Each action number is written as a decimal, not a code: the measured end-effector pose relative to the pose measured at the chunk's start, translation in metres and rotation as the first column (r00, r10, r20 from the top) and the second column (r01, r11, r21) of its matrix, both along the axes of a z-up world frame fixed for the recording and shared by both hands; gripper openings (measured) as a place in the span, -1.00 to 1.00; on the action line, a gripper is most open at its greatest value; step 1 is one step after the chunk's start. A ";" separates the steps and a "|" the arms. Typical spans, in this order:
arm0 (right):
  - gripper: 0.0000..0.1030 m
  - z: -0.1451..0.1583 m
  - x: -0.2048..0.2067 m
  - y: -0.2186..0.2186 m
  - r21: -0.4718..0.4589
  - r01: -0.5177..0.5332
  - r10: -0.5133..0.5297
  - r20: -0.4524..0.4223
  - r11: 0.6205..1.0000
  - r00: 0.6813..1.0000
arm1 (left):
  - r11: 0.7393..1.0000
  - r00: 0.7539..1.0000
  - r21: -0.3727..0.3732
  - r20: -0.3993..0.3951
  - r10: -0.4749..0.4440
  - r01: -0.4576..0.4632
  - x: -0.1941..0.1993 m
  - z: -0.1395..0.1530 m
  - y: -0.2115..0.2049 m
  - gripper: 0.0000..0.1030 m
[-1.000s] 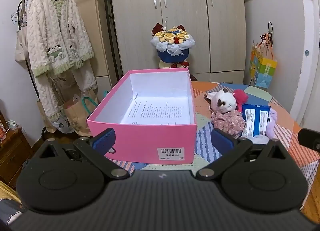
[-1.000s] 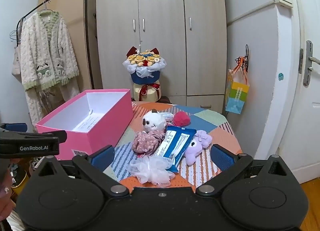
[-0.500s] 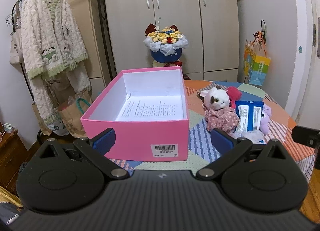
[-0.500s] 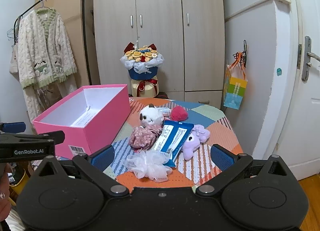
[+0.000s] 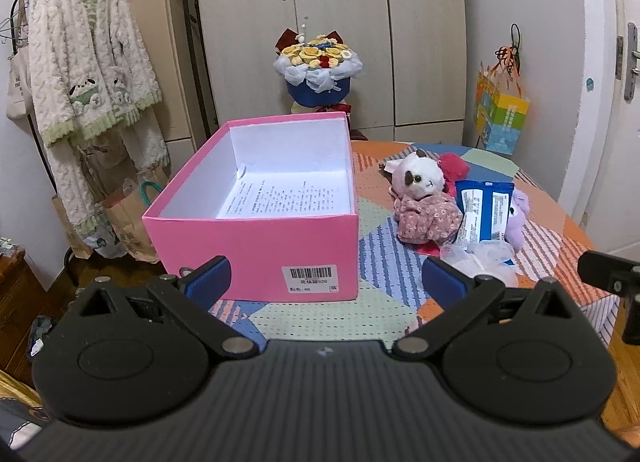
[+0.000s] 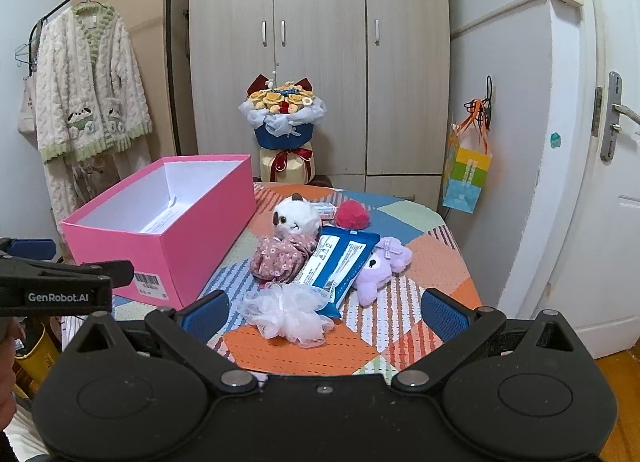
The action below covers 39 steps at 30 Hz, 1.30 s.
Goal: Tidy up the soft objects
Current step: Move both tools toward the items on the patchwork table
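Observation:
An open pink box (image 5: pixel 256 238) (image 6: pixel 172 238) with a printed sheet inside stands on the left of the patchwork table (image 6: pixel 432 262). Right of it lie a white plush cat (image 6: pixel 298 218) (image 5: pixel 418 178), a floral scrunchie (image 6: pixel 282 256), a red pompom (image 6: pixel 352 214), a blue wipes pack (image 6: pixel 342 260) (image 5: pixel 482 208), a purple plush (image 6: pixel 380 266) and a white mesh puff (image 6: pixel 290 312). My left gripper (image 5: pixel 326 282) is open in front of the box. My right gripper (image 6: pixel 324 308) is open just short of the puff. Neither holds anything.
Behind the table stand a wardrobe (image 6: pixel 320 54) and a flower bouquet (image 6: pixel 282 110). A fluffy robe (image 5: pixel 86 62) hangs on a rack at the left, with paper bags (image 5: pixel 128 218) below. A colourful gift bag (image 6: pixel 466 174) hangs on the right wall beside a door (image 6: pixel 616 182).
Both grippers have drawn back and risen a little, so the box and the toys look smaller and lower. Both stay open, and nothing on the table has moved.

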State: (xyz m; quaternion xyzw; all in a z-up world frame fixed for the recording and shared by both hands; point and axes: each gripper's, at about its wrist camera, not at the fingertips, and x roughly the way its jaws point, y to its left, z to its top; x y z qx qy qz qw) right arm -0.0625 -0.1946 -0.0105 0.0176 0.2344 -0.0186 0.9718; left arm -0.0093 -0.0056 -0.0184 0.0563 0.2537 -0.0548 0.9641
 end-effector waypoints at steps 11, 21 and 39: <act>1.00 0.000 -0.005 0.006 -0.021 -0.033 0.033 0.017 0.999 0.999 | 1.000 1.000 -0.003 -0.003 -0.009 0.009 -0.002 0.001 -0.002 1.00; 1.00 -0.001 -0.007 0.006 -0.021 -0.031 0.032 0.020 0.999 0.999 | 1.000 1.000 -0.007 -0.009 -0.022 0.022 -0.001 -0.001 -0.005 1.00; 1.00 -0.005 0.013 -0.035 0.054 -0.028 0.025 0.051 0.998 0.998 | 0.984 0.990 -0.113 0.033 -0.138 0.141 0.022 -0.023 -0.022 1.00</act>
